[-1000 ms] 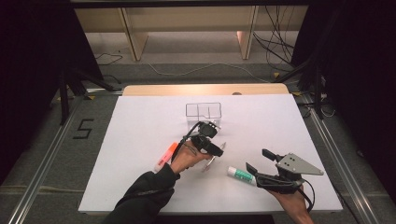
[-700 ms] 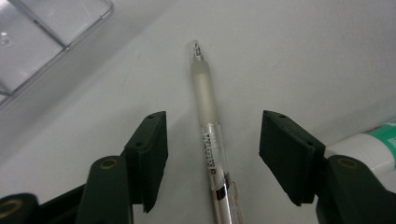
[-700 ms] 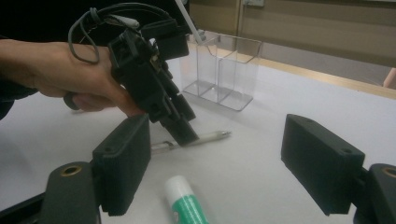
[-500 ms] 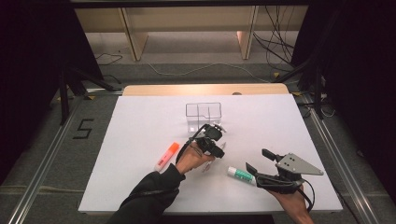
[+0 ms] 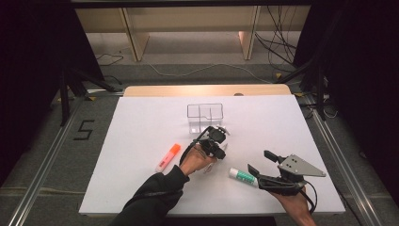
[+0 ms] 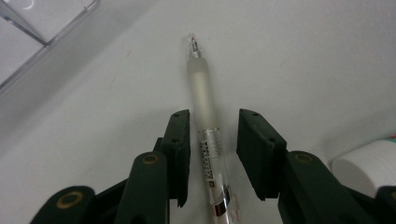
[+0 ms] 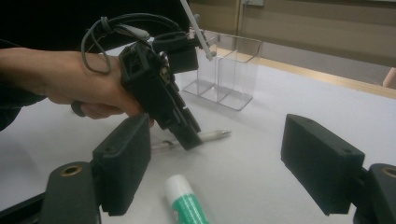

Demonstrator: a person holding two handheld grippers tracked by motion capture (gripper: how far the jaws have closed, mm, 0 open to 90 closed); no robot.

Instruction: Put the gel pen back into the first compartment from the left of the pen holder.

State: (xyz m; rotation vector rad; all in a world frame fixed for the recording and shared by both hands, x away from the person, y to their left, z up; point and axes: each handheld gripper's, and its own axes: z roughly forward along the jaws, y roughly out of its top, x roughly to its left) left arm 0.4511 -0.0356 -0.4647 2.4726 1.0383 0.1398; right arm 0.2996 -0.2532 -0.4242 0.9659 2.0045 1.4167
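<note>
Jaws of left gripper have just been closing round the pen but pads aren't pressing it yet, small gaps both sides. Pen lies flat on white table, just in front of clear box: frosted grip, clear barrel w/ printed label, metal tip pointing away. Right gripper jaws spread wide, holding nothing, w/ glue stick lying between them.
</note>
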